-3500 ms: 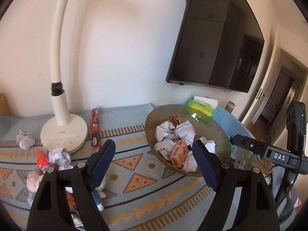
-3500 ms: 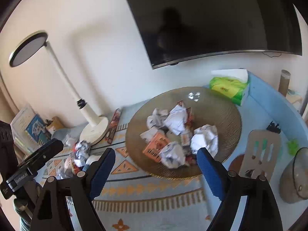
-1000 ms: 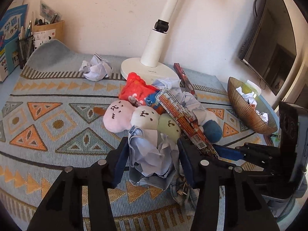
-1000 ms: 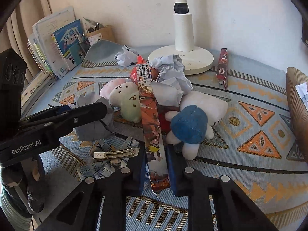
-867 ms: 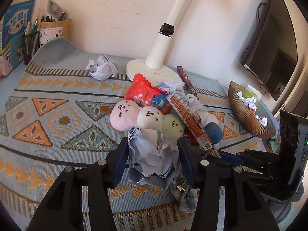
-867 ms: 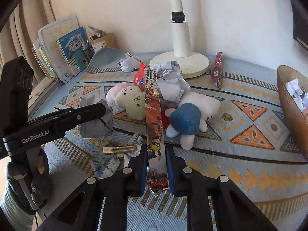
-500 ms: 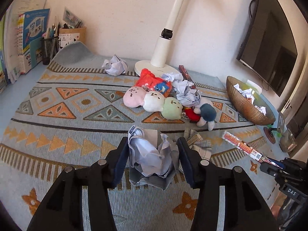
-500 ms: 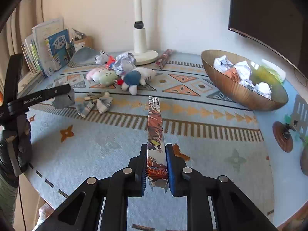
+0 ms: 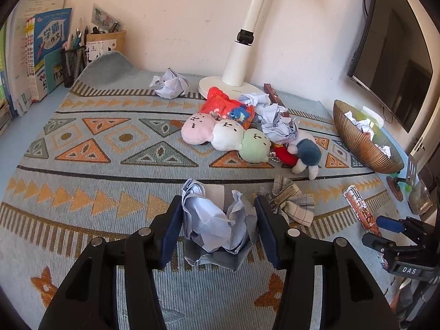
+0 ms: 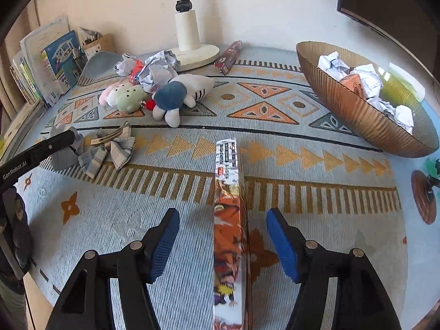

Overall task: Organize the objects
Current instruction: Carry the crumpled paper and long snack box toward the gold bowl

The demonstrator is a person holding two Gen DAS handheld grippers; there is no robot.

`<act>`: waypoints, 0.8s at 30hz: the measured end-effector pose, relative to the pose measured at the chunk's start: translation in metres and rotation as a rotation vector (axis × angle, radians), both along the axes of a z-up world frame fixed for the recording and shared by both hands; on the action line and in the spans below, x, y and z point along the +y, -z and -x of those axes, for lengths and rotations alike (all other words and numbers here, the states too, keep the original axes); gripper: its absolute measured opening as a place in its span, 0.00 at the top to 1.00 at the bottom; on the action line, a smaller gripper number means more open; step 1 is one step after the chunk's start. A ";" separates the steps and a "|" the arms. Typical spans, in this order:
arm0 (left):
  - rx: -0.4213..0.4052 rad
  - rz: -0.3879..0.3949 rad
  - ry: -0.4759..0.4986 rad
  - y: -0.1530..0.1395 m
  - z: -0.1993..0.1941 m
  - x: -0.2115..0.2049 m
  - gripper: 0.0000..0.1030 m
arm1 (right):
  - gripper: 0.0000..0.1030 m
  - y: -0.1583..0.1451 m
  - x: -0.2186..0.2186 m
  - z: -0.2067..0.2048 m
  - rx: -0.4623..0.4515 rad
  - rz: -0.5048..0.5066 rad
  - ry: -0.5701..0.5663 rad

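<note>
My left gripper (image 9: 218,214) has a crumpled pale-blue paper ball (image 9: 217,225) between its pads, a little above the patterned mat (image 9: 110,165). Its jaws are opening slightly and the pads still touch the paper. My right gripper (image 10: 222,214) is opening. A long orange printed box (image 10: 229,181) lies flat on the mat between its blue fingers, with a gap on each side. In the left wrist view the same box (image 9: 360,209) lies at the right, just ahead of the right gripper (image 9: 390,227). A brown ribbed bowl (image 10: 352,110) at the right holds paper balls and a small orange box.
A heap of plush toys (image 9: 228,134), paper balls and a red packet sits before the white lamp base (image 10: 192,52). A checked bow clip (image 9: 294,203) lies on the mat. A dark red box (image 10: 229,56) rests beside the lamp. Books (image 9: 41,55) and a pen holder stand at the left.
The right gripper carried the long box back from the pile toward the mat's front, then opened and let it go. The left gripper drew back with the paper ball still held.
</note>
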State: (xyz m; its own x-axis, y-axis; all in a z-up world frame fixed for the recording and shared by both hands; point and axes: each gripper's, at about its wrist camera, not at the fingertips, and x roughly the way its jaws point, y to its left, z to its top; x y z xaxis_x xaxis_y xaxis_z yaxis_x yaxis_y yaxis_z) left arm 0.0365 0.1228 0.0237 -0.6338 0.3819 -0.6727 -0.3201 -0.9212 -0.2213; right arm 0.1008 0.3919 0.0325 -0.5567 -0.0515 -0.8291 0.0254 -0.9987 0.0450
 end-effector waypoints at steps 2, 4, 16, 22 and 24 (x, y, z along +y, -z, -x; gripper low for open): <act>-0.003 0.003 -0.005 0.001 0.000 0.000 0.50 | 0.38 0.003 -0.001 0.007 0.024 0.010 -0.005; -0.009 0.000 -0.013 0.001 0.002 -0.001 0.49 | 0.48 0.004 -0.007 0.007 0.041 -0.028 -0.022; -0.004 0.007 -0.042 0.001 0.003 -0.002 0.48 | 0.80 0.002 0.004 0.003 0.064 0.118 -0.047; 0.002 0.013 -0.040 0.001 0.003 -0.001 0.47 | 0.80 0.002 0.002 0.003 0.067 0.105 -0.054; 0.008 0.019 -0.038 0.001 0.002 0.000 0.48 | 0.80 0.001 0.002 0.003 0.074 0.108 -0.050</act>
State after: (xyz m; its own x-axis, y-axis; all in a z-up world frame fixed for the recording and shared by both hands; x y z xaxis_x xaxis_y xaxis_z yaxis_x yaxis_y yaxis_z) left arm 0.0346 0.1224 0.0228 -0.6529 0.3443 -0.6747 -0.2860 -0.9368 -0.2013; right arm 0.0982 0.3943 0.0311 -0.6106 -0.1670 -0.7742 0.0820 -0.9856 0.1479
